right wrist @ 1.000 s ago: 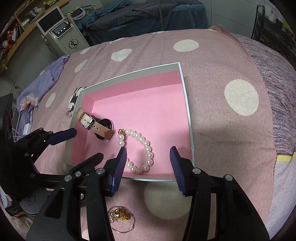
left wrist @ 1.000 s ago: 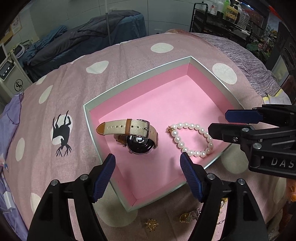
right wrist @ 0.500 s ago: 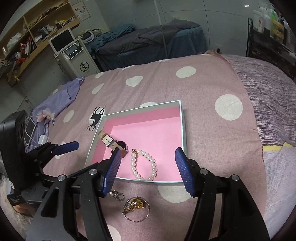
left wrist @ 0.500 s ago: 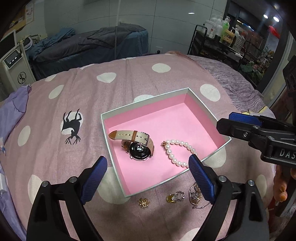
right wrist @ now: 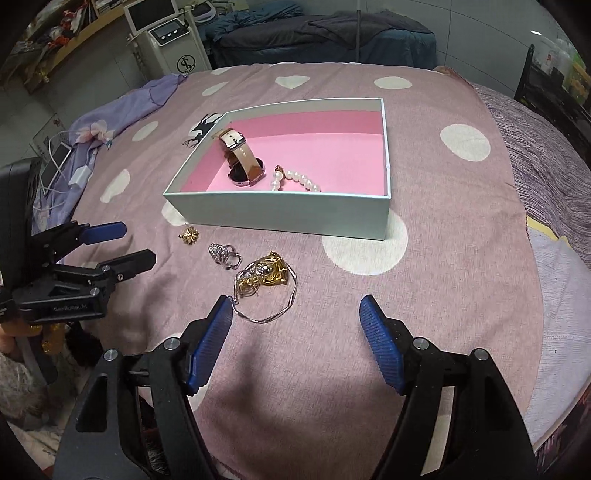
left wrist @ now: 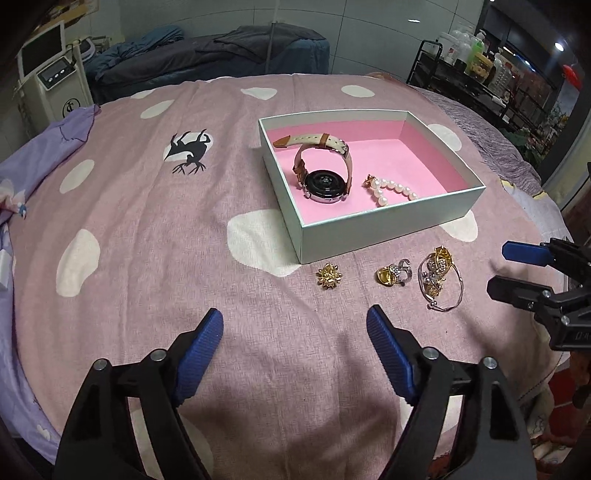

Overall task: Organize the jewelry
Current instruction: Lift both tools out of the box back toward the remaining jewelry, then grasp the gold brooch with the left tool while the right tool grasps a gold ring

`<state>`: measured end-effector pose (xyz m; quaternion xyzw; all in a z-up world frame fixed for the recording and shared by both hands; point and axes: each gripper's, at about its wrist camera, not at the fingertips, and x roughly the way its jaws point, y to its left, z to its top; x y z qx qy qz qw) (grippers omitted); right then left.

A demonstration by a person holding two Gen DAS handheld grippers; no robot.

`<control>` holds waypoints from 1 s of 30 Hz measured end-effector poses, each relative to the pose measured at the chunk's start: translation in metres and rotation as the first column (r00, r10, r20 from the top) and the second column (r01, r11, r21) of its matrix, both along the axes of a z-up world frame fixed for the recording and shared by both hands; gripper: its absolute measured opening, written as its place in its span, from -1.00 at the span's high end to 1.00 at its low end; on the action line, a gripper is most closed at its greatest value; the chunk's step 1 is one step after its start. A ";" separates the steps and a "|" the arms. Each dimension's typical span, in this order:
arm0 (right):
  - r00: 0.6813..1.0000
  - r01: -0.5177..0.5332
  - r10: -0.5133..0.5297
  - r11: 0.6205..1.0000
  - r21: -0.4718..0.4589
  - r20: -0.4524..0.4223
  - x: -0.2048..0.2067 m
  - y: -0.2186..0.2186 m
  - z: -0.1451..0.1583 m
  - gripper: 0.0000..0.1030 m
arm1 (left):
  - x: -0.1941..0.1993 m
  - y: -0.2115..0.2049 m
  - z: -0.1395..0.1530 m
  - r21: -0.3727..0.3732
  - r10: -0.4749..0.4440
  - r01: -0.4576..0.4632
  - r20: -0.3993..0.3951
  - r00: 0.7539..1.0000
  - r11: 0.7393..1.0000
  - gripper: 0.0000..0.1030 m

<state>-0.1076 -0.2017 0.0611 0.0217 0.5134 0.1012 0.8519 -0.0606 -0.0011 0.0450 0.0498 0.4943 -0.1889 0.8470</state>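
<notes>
Here, the box [left wrist: 388, 229] with the pink inside sits on a bed with a pink spotted cover [left wrist: 147, 229]. Inside the box lies a watch [left wrist: 325, 181] with a pale strap, and a pearl bracelet [left wrist: 388, 188] lies just beside it, nearer the front wall. Outside the box, close to its front wall, small shiny pieces lie on the cover in a row. There is a little gold flower piece [left wrist: 328, 276], then a gold and silver ring cluster [left wrist: 393, 273], then a gold charm bundle on a thin silver bangle [left wrist: 441, 280]. The left hand-held gripper [left wrist: 295, 332] hangs over the cover in front of the gold flower piece, and its blue fingers [left wrist: 199, 354] stand wide apart with nothing between them; its jaws have just been closing a little. The right hand-held gripper [right wrist: 297, 325] hangs near the bangle, also spread wide and holding nothing; its jaws have just been opening. One of its blue fingers [right wrist: 210, 343] is just beside the thin silver loop, but I cannot tell if it touches. Farther off, a purple cloth [right wrist: 122, 110] lies at the edge of the bed, and a white machine with a screen [right wrist: 166, 33] stands behind it.
</notes>
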 end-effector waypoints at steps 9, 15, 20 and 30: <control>1.000 -0.012 0.013 1.000 0.021 -0.028 0.007 0.005 -0.012 -0.30 | 0.002 -0.025 -0.010 -0.004 -0.043 0.042 -0.026 0.999 0.999 0.05; 0.997 -0.066 0.067 0.998 0.022 -0.027 0.001 0.014 -0.017 -0.26 | 0.008 -0.033 -0.018 0.010 -0.052 0.052 -0.035 0.998 0.999 0.15; 0.995 -0.102 0.101 0.994 -0.049 -0.021 0.001 0.026 -0.023 -0.39 | 0.010 -0.038 -0.022 0.026 -0.059 0.060 -0.026 0.998 0.998 0.15; 0.998 -0.066 0.066 0.997 0.040 0.011 0.015 0.018 -0.016 -0.19 | 0.013 -0.040 -0.021 0.012 -0.054 0.055 -0.027 0.998 0.998 0.24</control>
